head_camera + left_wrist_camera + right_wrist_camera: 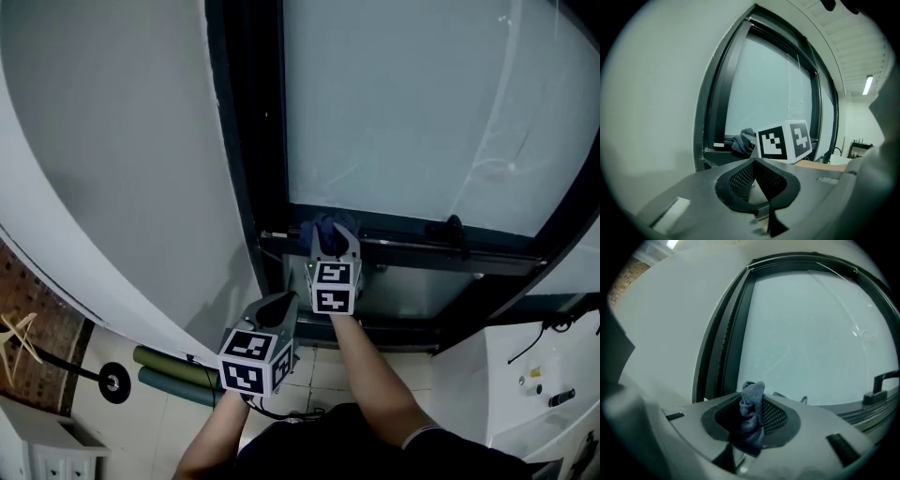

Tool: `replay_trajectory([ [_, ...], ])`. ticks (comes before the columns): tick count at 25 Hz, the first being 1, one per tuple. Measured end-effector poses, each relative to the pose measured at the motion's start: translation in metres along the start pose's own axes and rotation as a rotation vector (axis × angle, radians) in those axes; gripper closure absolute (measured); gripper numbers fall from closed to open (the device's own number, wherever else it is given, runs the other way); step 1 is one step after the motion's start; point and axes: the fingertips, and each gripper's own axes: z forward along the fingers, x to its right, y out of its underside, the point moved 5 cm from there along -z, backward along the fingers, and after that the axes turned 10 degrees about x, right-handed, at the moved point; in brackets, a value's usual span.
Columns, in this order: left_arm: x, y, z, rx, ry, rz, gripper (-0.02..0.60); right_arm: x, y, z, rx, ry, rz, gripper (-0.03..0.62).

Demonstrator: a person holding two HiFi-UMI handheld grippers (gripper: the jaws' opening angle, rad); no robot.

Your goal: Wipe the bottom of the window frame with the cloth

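Head view: right gripper (335,248) is reached forward to the bottom rail of the dark window frame (422,251), near its left corner. Blue cloth (322,228) is bunched at the jaw tips, against the rail just under the glass (403,112). Right gripper view: jaws clamped on the cloth, a wad of it sticking up between the pads, the rest hanging dark below. Small black handle (454,228) sits on the same rail, off to the right of the cloth and apart from it. Left gripper (277,306) is held lower and nearer the body, beside the white wall (122,141), short of the frame. Left gripper view: jaws brought together at the tips, nothing between them; cloth and right gripper visible beyond, at the frame's lower left corner. Floor below: two green rolls (173,373) lying side by side at the foot of the wall. Cannot tell whether the cloth presses hard on the rail or only rests against it.
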Motion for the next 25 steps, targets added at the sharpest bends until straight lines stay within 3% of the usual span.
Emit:
replay_trajectory([
  [5,-0.016,-0.003,-0.018,0.010,-0.067,0.009,0.574,-0.035,-0.004,0.020,-0.027,-0.056,0.016,0.485],
  [11,-0.010,-0.007,-0.007,0.011,-0.070,0.011,0.574,-0.006,-0.018,0.008,0.021,-0.101,0.061,0.484],
  [17,0.026,-0.023,0.035,0.068,0.034,-0.019,0.573,0.078,-0.042,-0.022,0.044,-0.004,0.011,0.484],
  [22,0.064,-0.031,0.064,0.092,0.124,-0.026,0.574,0.167,-0.047,-0.047,0.015,0.194,-0.052,0.482],
  [25,0.081,-0.030,0.074,0.085,0.164,-0.024,0.574,0.200,-0.035,-0.048,-0.065,0.285,-0.081,0.482],
])
